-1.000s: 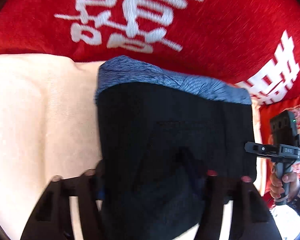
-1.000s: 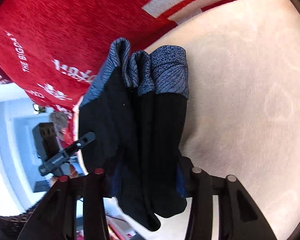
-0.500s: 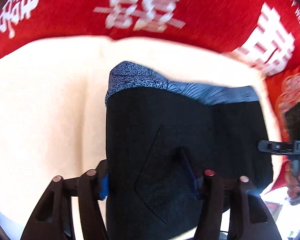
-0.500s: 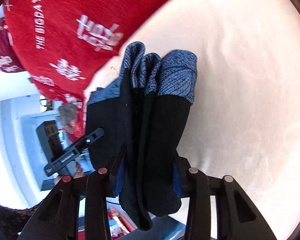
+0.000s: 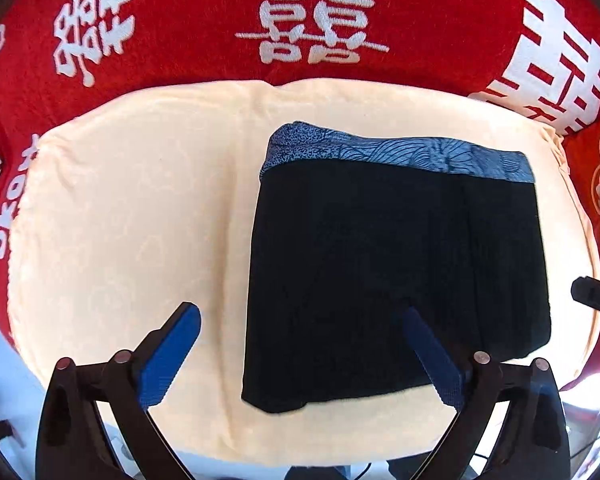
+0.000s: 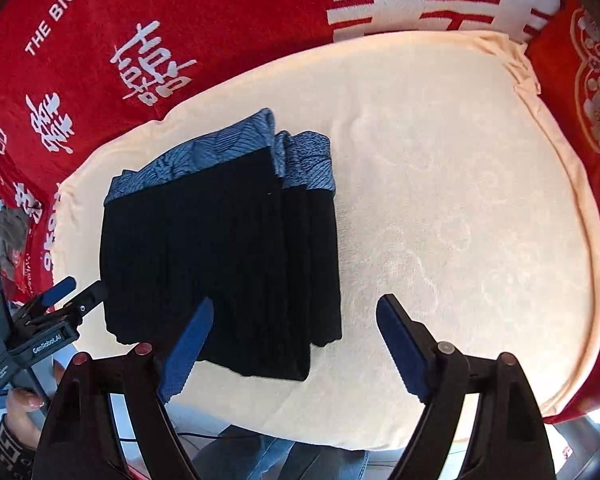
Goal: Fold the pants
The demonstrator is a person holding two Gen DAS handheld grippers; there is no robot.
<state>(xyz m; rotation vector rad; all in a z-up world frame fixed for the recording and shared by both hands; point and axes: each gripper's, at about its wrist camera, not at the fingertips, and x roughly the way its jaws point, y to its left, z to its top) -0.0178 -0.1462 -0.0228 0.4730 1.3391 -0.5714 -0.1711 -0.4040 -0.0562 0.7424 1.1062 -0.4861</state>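
Lying folded on the cream cushion [image 5: 120, 200], the pants [image 5: 396, 264] rest free — both grippers' jaws apart.

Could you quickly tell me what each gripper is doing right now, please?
Left gripper: open, holding nothing, above the folded black pants.
Right gripper: open, empty.

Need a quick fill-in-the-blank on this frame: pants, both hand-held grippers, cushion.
1. The folded pants lie on the ____ cushion.
2. The left hand-held gripper is ____ and holds nothing.
3. The right hand-held gripper is ____ as well.
4. The waistband is patterned ____, unlike the black legs.

Missing words: cream; open; open; blue
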